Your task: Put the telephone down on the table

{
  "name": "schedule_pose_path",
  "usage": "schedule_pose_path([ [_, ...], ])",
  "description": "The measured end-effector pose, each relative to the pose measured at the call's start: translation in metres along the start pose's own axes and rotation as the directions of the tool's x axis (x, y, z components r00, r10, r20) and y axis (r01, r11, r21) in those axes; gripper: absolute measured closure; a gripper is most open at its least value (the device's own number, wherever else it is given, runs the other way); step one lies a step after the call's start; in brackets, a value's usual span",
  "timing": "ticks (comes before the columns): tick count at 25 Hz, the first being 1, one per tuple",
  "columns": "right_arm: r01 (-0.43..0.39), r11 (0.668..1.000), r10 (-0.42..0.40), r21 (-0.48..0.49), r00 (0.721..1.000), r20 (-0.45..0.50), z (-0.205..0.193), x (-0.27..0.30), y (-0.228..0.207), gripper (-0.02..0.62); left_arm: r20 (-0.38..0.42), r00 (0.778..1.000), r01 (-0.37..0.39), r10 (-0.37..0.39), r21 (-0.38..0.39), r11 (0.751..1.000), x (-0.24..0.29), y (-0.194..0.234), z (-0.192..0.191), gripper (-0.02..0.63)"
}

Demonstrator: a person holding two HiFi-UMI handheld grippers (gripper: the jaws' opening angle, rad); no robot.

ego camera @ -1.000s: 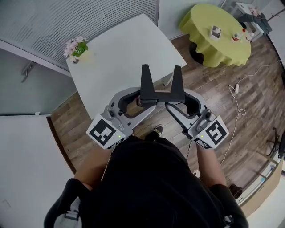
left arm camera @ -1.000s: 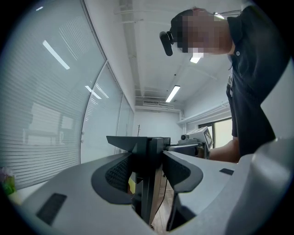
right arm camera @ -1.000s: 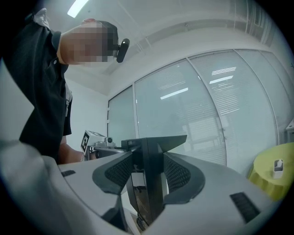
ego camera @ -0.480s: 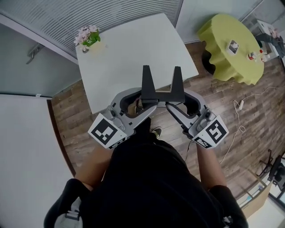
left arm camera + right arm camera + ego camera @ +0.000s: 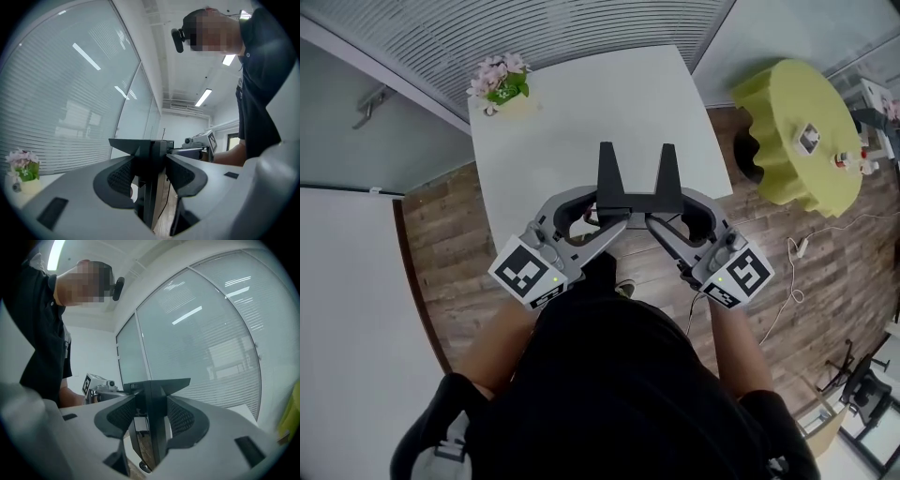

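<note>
The telephone (image 5: 637,190) is a black piece with two upright prongs, and both grippers hold it in the air between them. My left gripper (image 5: 611,216) is shut on its left end and my right gripper (image 5: 662,216) on its right end. In the head view it hangs over the near edge of the white table (image 5: 581,122). The left gripper view shows the telephone's dark edge (image 5: 151,157) pinched between the ribbed pads (image 5: 121,176). In the right gripper view the same black body (image 5: 157,399) is clamped between that gripper's jaws.
A small pot of pink flowers (image 5: 500,82) stands at the table's far left corner. To the right is a round table with a yellow-green cloth (image 5: 797,141), carrying small items. White cables (image 5: 797,253) trail over the wooden floor. Glass walls with blinds stand behind the table.
Both grippers have carried the telephone forward and a little down, from over the floor to over the table's near edge. The grip is unchanged.
</note>
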State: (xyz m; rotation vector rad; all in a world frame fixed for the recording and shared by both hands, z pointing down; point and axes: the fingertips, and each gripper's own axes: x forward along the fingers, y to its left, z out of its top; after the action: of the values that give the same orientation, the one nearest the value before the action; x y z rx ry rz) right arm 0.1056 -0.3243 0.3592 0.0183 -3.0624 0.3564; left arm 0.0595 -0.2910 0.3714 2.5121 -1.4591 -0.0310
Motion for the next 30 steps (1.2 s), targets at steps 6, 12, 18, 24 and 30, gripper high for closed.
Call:
schedule_pose_path([
  [6,-0.014,0.999,0.016,0.049,0.999,-0.041,-0.014,0.042,-0.03,0.368,-0.02,1.0,-0.026,0.025,-0.052,0.998,0.003,0.051,-0.01,0.394],
  [12,-0.033,0.994,0.042,0.107,0.996,-0.082,-0.025,0.08,-0.051,0.368,-0.04,0.998,-0.054,0.05,-0.102,0.993,0.001,0.093,-0.017,0.394],
  [18,-0.061,0.98,0.091,0.19,0.983,-0.156,-0.049,0.108,-0.078,0.368,-0.07,0.994,-0.1,0.087,-0.222,0.97,0.007,0.129,-0.042,0.394],
  [24,-0.063,0.947,0.141,0.314,0.962,-0.232,-0.086,0.131,-0.116,0.368,-0.13,0.984,-0.16,0.123,-0.329,0.931,0.023,0.165,-0.077,0.394],
  [30,-0.067,0.916,0.195,0.396,0.937,-0.291,-0.119,0.151,-0.15,0.368,-0.165,0.973,-0.219,0.163,-0.425,0.878,0.039,0.197,-0.109,0.396],
])
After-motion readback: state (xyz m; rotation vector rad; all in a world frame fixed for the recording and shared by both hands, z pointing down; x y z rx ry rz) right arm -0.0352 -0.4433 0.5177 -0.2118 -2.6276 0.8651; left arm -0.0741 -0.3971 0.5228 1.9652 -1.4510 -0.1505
